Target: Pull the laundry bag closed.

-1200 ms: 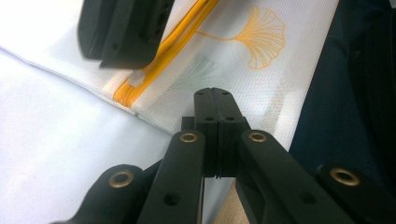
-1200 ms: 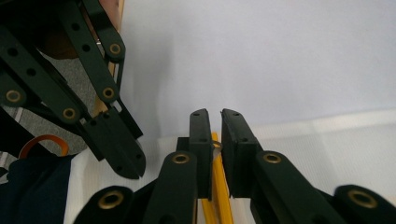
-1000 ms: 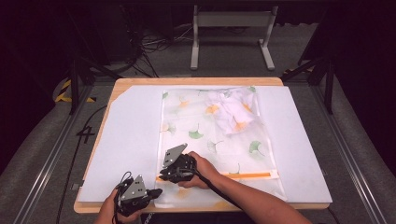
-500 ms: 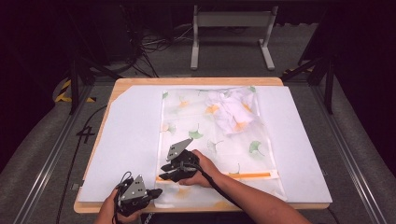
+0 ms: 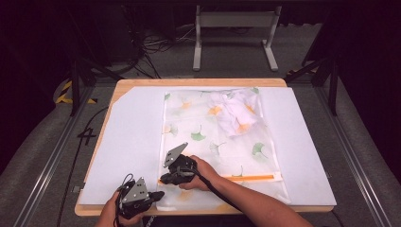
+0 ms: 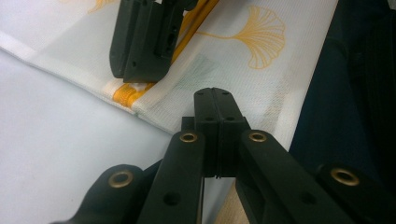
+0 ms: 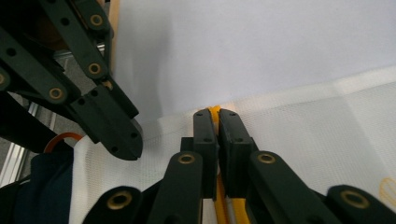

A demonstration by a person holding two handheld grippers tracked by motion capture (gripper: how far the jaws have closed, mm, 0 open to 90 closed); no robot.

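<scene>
- Right gripper [image 5: 163, 180] has slid a bit toward the near-left corner of the bag compared with a second ago, when it sat slightly farther up the table. Left one hasn't budged.
- So the main thing here is a white mesh bag [image 5: 198, 137] printed with green and orange ginkgo leaves, lying flat on a white sheet [image 5: 127, 142] that covers a wooden table [image 5: 142, 83].
- Inside the bag at the far end there's a bunched-up white cloth [image 5: 235, 114], kinda crumpled.
- An orange zipper [image 5: 250, 178] runs across the bag's near end, right to left.
- In the right gripper view the jaws are pinched tight on the zipper's left end [image 7: 215, 114], orange tape poking out between them and running back underneath.
- Left gripper [image 5: 158, 194] is parked at the near edge of the table, just beside the bag's near-left corner. Its jaws are pressed flat together with nothing between them, hovering over the mesh edge in the left gripper view [image 6: 215, 93].
- Both grippers are pretty close to each other, not touching as far as I can tell.
- Floor behind the table has a metal stand [image 5: 234, 33] and some cables [image 5: 156, 45].
</scene>
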